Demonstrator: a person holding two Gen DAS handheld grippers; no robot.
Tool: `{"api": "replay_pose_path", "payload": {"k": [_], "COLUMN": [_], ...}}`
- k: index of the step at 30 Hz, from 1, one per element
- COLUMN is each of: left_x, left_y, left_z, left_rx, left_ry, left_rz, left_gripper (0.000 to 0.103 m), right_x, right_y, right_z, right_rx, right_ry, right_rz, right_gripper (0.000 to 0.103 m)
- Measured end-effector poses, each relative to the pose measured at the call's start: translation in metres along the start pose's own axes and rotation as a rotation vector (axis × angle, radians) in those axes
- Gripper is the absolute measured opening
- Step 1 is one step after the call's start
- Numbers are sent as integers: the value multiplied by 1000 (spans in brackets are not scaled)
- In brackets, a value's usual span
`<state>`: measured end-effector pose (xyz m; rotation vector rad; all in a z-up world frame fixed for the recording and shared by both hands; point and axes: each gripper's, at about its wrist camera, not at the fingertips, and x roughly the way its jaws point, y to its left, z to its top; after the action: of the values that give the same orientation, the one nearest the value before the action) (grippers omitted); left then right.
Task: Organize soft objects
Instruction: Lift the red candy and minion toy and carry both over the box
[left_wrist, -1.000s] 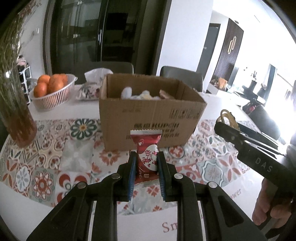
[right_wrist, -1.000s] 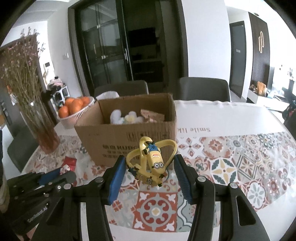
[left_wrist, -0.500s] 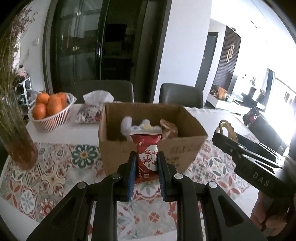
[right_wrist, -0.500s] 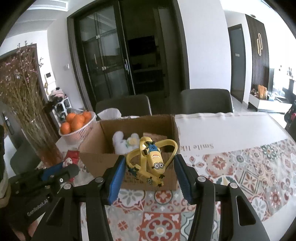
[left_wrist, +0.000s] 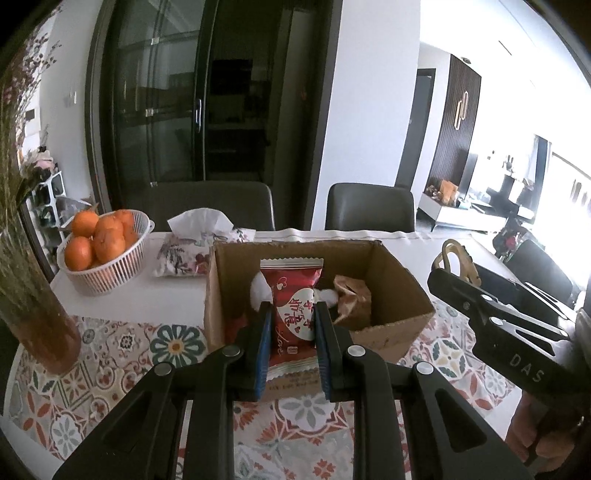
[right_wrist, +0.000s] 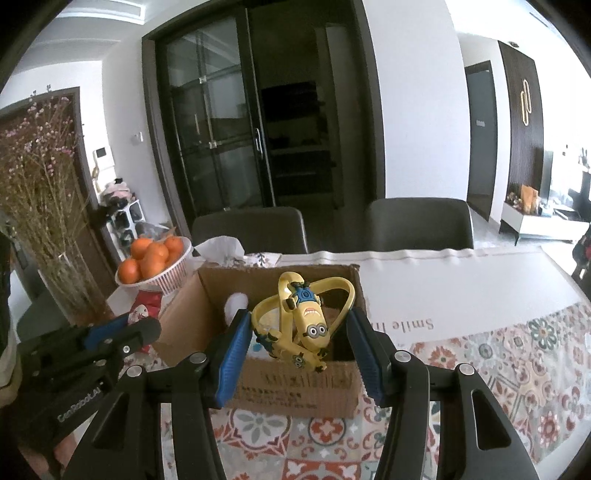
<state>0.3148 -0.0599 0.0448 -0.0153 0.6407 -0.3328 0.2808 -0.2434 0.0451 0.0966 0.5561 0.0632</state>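
Left wrist view: left gripper (left_wrist: 290, 314) clamped on red snack packet (left_wrist: 291, 306), now raised over cardboard box (left_wrist: 399, 291) from counter level. Right gripper (right_wrist: 299, 334), jaws partly closed, holding yellow toy (right_wrist: 306, 317) likewise above box. Release likely next.

The left gripper (left_wrist: 290, 325) points forward and level, its blue-padded fingers (left_wrist: 263, 343) pinched close together on what it holds. The right gripper (right_wrist: 300, 345) sits beside it at about the same height, likewise aimed forward, fingers (right_wrist: 233, 350) spread wider but pressing against their load from both sides. A bare hand (left_wrist: 543, 435) grips the right tool's handle from below.
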Motion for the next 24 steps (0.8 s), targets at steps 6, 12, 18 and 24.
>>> {"api": "replay_pose_path", "payload": {"k": [6, 12, 18, 24], "left_x": [13, 31, 54, 72], "left_y": [4, 5, 8, 11], "left_z": [11, 16, 18, 15], "left_rx": [13, 30, 34, 39], "left_ry": [5, 28, 77, 114], "left_rz": [11, 15, 7, 15], "left_gripper": [23, 23, 23, 23], "right_x": [17, 36, 56, 75], "right_y": [1, -3, -5, -8], "right_z": [9, 11, 11, 8], "right_rx": [-19, -18, -28, -35], "right_ry": [12, 47, 86, 129], "right_rz": [8, 21, 19, 16], "right_gripper": [55, 55, 55, 55]}}
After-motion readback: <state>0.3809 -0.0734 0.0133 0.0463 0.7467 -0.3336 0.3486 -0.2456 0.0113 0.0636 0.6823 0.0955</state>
